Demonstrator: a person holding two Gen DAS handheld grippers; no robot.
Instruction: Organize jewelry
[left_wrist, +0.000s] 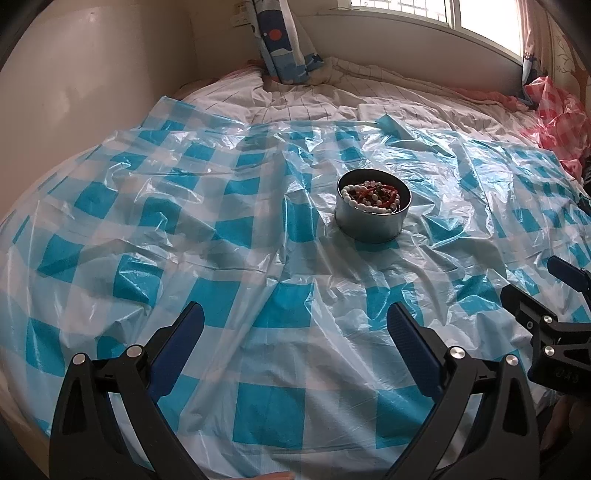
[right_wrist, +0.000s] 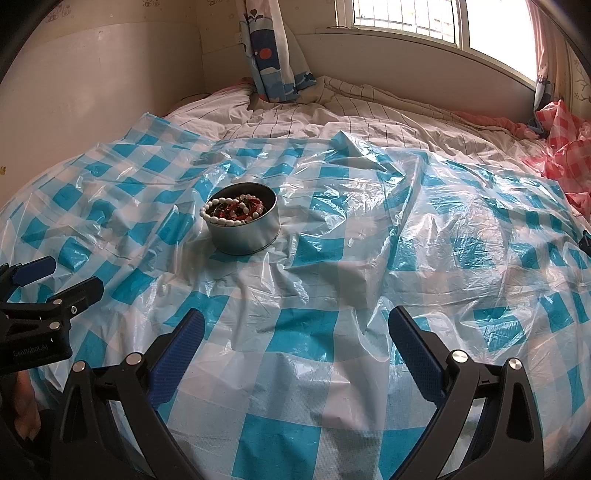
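Crinkly blue-check plastic sheet (left_wrist: 229, 229) covers bed, likely catching stray beads. Metal tin (left_wrist: 373, 211) mid-sheet holds white-bead bracelet (left_wrist: 365, 203), red strands. Left gripper (left_wrist: 295, 325), right gripper (right_wrist: 295, 325) both spread wide, empty, hanging back near edge, well apart from tin.

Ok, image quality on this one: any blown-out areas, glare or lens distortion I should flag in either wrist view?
Left wrist view: the window is blown out white, the plastic sheet shows glare streaks, and fisheye bending curves the wall. Right wrist view: the window is overexposed too, with stronger glare on the sheet's right side; the metal tin stays sharp and readable.
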